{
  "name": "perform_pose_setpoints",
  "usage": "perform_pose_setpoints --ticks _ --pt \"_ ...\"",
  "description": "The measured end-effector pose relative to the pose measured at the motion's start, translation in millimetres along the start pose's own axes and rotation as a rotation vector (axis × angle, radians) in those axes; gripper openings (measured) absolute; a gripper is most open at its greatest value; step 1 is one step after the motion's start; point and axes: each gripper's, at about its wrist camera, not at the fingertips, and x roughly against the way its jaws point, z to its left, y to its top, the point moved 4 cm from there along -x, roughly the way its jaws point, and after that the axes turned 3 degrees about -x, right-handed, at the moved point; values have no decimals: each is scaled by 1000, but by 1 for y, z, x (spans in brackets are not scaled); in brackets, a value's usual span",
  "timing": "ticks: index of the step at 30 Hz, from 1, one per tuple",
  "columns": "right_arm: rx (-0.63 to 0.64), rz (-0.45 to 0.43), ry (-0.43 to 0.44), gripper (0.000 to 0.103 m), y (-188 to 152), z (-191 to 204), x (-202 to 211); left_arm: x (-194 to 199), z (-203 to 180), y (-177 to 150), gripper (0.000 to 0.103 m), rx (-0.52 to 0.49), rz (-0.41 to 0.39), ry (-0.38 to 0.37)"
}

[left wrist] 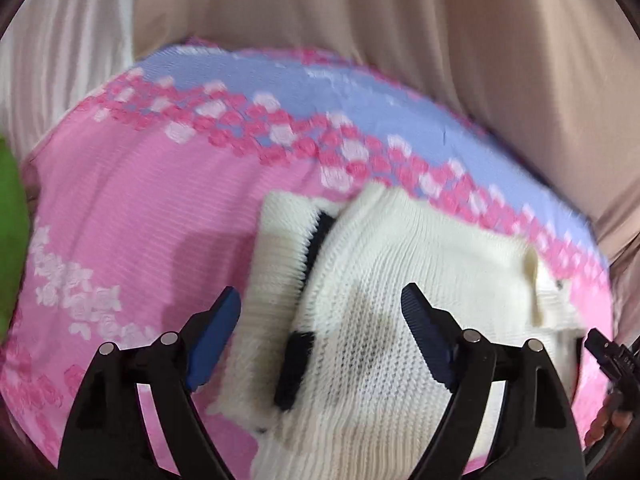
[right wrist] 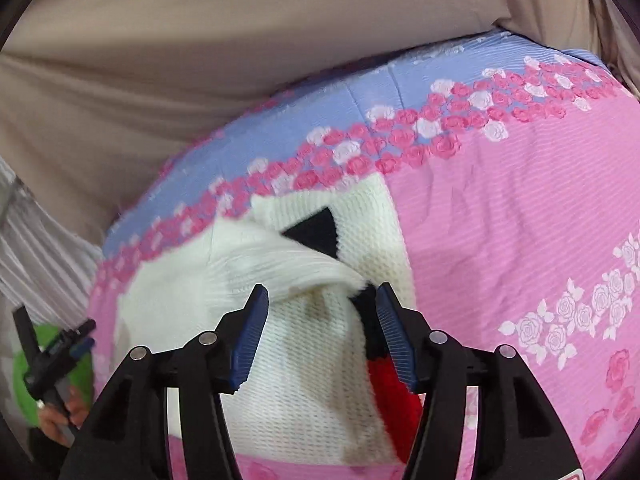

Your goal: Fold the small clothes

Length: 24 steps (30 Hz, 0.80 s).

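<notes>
Blue-padded fingers of the left gripper (left wrist: 320, 336) stood spread wide nearest the left wrist lens, pinching nothing, with one cream knitted garment (left wrist: 384, 308) lying between and beyond them on the pink and blue floral bedsheet (left wrist: 132, 216). Motion blur softened the knit, and its lower end ran out of sight under the gripper body; two short black trims showed on it, though what part of the garment they belonged to was hard to make out. A green thing (left wrist: 10, 232) was cut off at the left edge, and beige fabric (left wrist: 400, 40) filled the background. At the far right a dark piece of the other tool was barely visible. From the right wrist lens, the right gripper (right wrist: 322, 328) also hung spread and empty over the same garment (right wrist: 304, 360), which here showed a folded flap, a black triangle and a red patch (right wrist: 390, 396) unseen from the left. A hand (right wrist: 60, 412) held the left tool at the lower left edge, largely cropped.
</notes>
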Motion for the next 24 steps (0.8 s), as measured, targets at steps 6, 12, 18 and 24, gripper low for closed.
perform_pose_setpoints --ticks 6,12,18,24 --pt "249 40 -128 65 -11 19 -25 -35 -11 5 77 -9 77 31" --pt "504 16 -214 72 -14 36 -42 -58 -5 14 77 39 131 32" --pt "495 30 -214 63 11 44 -67 -60 -7 24 40 23 114 37" --pt "218 -40 32 4 28 49 -20 -9 -5 45 6 129 42 -78"
